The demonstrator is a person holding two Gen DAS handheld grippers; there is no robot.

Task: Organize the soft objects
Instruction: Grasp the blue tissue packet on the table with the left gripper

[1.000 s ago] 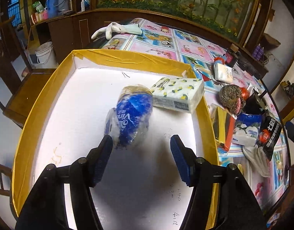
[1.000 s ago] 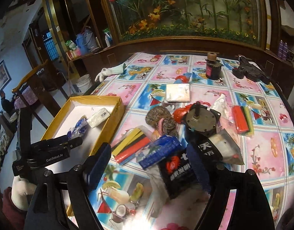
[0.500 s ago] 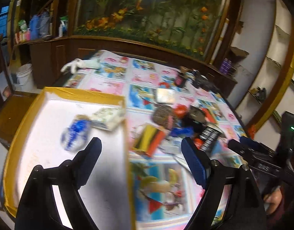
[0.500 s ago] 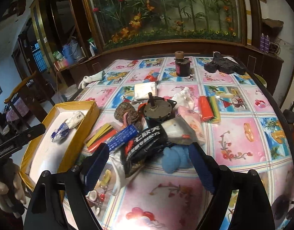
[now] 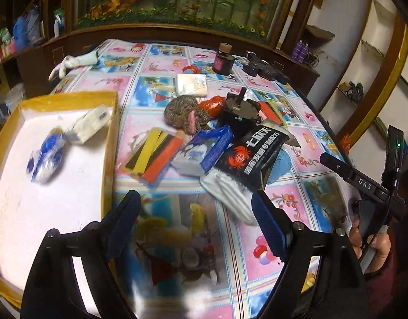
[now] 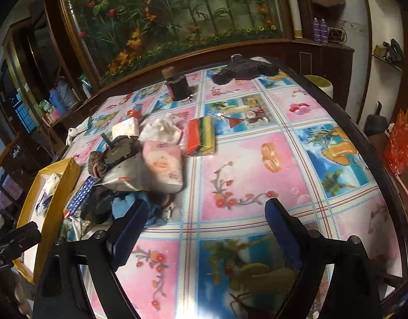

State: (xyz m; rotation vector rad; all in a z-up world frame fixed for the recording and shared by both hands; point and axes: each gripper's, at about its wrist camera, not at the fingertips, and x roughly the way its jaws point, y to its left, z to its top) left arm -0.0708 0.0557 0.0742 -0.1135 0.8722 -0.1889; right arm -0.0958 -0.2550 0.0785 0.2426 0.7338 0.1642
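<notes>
**Two soft packs in the tray, both grippers empty**

Both tools stand wide with nothing between the pads: the left gripper (image 5: pixel 196 223) above the table's near edge beside the yellow-rimmed tray (image 5: pixel 109 143), the right gripper (image 6: pixel 206 223) over bare patterned tablecloth (image 6: pixel 246 170). A blue wrapped pack (image 5: pixel 44 162) and a white tissue pack (image 5: pixel 91 123) lie in the tray's far corner. Remaining clutter is heaped mid-table, the white gloves (image 5: pixel 228 194) nearest the left gripper.

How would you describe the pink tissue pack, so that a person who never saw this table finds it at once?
Look at the table with the pink and blue picture cloth and find the pile of clutter beside the yellow tray. On the pile's side away from the tray lies the tissue pack, with a striped sponge pack just beyond it. It alone is a soft pale pink block with a printed face.
</notes>
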